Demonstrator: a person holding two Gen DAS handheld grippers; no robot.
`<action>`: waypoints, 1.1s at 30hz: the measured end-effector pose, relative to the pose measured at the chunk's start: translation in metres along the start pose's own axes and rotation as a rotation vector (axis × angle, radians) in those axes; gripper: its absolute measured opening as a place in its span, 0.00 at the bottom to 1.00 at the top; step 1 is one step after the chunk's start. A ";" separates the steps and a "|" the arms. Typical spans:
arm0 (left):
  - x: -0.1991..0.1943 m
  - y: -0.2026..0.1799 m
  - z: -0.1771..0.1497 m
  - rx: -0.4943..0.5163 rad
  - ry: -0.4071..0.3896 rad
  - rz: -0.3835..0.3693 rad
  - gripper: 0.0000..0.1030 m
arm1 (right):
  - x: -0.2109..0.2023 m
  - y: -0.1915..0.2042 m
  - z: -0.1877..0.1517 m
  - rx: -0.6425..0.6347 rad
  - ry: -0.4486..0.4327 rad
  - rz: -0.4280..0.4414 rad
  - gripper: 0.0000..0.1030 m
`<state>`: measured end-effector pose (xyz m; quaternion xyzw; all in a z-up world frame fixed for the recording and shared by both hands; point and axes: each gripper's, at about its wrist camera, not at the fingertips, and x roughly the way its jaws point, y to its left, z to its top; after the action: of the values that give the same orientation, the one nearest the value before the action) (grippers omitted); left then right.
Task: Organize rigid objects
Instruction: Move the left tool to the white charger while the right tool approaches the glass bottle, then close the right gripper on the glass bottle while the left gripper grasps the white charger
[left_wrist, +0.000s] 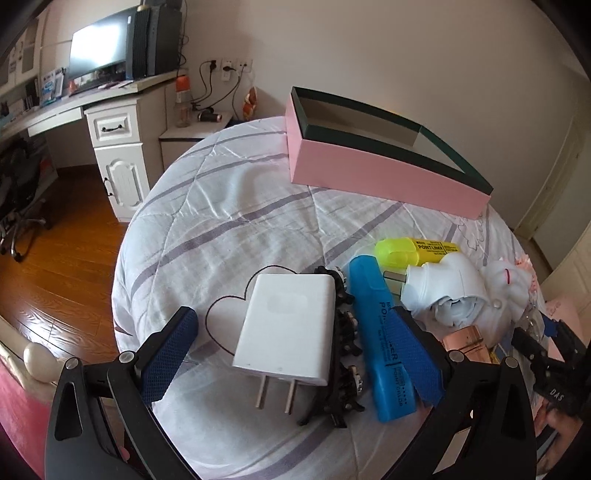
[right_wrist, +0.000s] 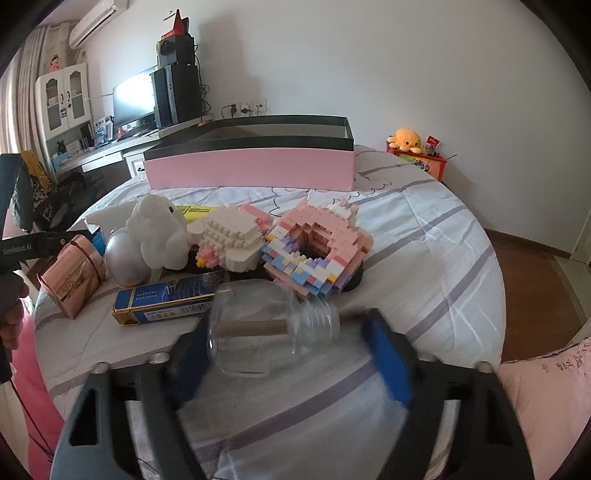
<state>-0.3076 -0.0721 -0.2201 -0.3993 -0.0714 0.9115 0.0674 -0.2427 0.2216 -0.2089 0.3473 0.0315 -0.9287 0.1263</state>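
Note:
My left gripper (left_wrist: 295, 354) stands open and low over the bed. A white charger (left_wrist: 288, 325), a black hair clip (left_wrist: 343, 350) and a blue highlighter (left_wrist: 380, 343) lie between its blue pads, none pressed. A yellow highlighter (left_wrist: 413, 251) and a white plug-in device (left_wrist: 443, 288) lie just beyond. In the right wrist view a clear glass jar (right_wrist: 266, 332) lies on its side between the pads of my right gripper (right_wrist: 286, 332). The left pad is at the jar's base and a gap shows at its mouth. The pink box (right_wrist: 251, 162) sits open-topped at the back.
A pink brick model (right_wrist: 317, 251), a white brick model (right_wrist: 236, 236), a white plush rabbit (right_wrist: 162, 229), a silver ball (right_wrist: 125, 258), a blue tin (right_wrist: 166, 299) and a pink wrapped packet (right_wrist: 72, 280) crowd the bed. A desk (left_wrist: 110, 122) stands past the bed's edge.

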 end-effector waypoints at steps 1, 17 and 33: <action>-0.001 0.000 0.000 0.003 0.001 -0.002 0.97 | 0.000 0.000 0.001 -0.001 0.003 0.002 0.74; -0.009 0.014 -0.001 0.023 -0.022 0.011 0.74 | 0.003 0.002 0.005 -0.011 0.032 -0.015 0.74; -0.018 -0.001 -0.004 0.078 -0.042 0.017 0.41 | -0.009 0.006 0.008 -0.032 0.006 0.006 0.73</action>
<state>-0.2928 -0.0744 -0.2094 -0.3777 -0.0337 0.9224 0.0737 -0.2395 0.2164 -0.1964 0.3484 0.0458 -0.9265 0.1346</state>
